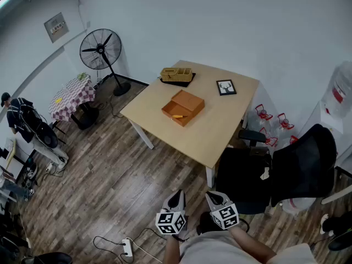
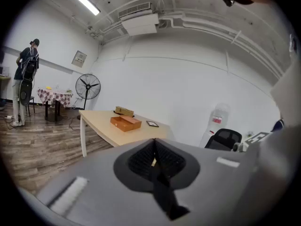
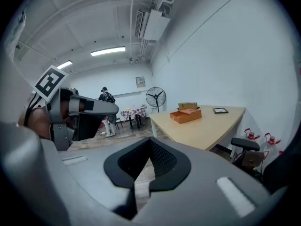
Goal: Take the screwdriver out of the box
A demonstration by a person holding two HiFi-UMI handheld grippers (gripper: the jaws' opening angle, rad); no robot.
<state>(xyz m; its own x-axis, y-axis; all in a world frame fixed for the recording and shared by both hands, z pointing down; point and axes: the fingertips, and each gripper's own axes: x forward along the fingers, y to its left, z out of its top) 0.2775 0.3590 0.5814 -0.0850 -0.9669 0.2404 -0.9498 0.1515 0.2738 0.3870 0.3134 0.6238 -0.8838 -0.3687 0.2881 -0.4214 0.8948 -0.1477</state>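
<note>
An open orange box (image 1: 183, 107) lies in the middle of a light wooden table (image 1: 220, 128), with a small yellow screwdriver (image 1: 177, 116) in its front half. The same box appears far off in the left gripper view (image 2: 125, 122) and the right gripper view (image 3: 186, 115). My left gripper (image 1: 177, 198) and right gripper (image 1: 213, 197) are held side by side low in the head view, well short of the table. Both are shut with nothing between the jaws, as seen in the left gripper view (image 2: 154, 145) and the right gripper view (image 3: 150, 144).
A wooden organiser on a black tray (image 1: 176, 75) and a small framed picture (image 1: 225, 87) stand at the table's far side. A black office chair (image 1: 280, 172) is at the near right corner. A standing fan (image 1: 102, 53), a checked-cloth table (image 1: 72, 95) and a person (image 1: 22, 120) are at the left.
</note>
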